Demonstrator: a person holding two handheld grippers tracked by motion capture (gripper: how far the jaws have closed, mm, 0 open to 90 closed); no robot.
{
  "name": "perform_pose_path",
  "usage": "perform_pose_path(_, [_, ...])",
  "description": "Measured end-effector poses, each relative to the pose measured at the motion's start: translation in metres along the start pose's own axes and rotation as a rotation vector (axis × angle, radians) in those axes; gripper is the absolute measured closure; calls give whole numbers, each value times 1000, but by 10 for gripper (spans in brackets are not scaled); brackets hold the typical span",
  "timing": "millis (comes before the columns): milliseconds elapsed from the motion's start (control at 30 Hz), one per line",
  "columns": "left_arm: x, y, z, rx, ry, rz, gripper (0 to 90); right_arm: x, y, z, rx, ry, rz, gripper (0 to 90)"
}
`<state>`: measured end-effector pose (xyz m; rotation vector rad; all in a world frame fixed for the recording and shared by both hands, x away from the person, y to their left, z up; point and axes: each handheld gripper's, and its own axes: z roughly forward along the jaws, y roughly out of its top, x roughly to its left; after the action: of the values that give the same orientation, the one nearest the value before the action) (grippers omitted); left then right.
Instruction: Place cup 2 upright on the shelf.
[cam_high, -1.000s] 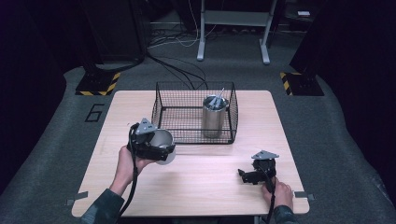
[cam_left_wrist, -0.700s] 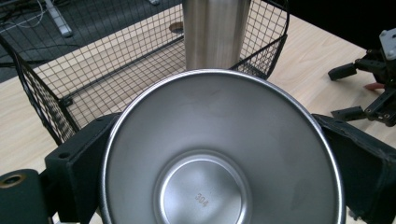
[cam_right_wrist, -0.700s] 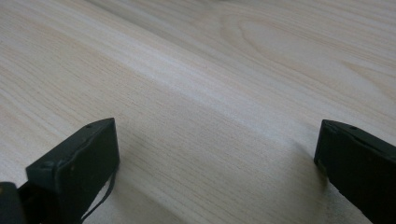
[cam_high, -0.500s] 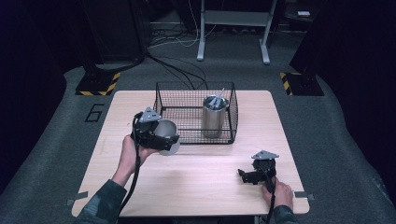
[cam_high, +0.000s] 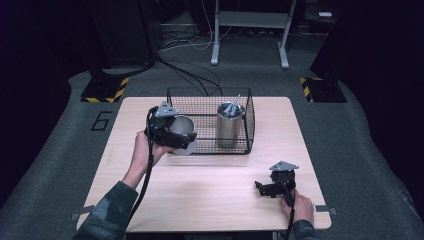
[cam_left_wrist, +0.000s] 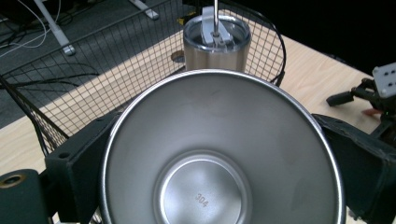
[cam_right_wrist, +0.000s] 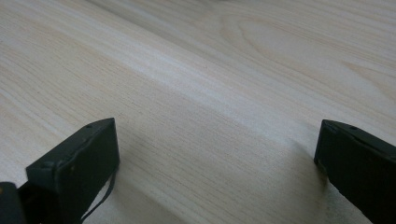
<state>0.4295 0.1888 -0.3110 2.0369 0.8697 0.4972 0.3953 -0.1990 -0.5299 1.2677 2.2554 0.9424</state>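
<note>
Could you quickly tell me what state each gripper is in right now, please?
Left gripper: shut on the steel cup, held at the wire basket.
Right gripper: open, holding nothing, low over the table.

Table (cam_high: 210, 200) brightly lit from above, surroundings dark; soft shadows; right gripper view foreground blurred.

A tumbler (cam_high: 229, 125) stands inside the wire basket (cam_high: 210, 104), with the held cup (cam_high: 182, 132) at the basket's left wall.

Brushed steel cup (cam_left_wrist: 224, 154) — matt, pale wood table (cam_right_wrist: 210, 70).
</note>
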Motion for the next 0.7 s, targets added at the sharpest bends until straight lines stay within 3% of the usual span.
perform_pose_path(267, [8, 18, 5, 2, 12, 12, 66, 0, 0, 0, 0, 1, 1, 0])
perform_pose_path(700, [26, 30, 35, 33, 36, -9, 65, 0, 0, 0, 0, 0, 1, 0])
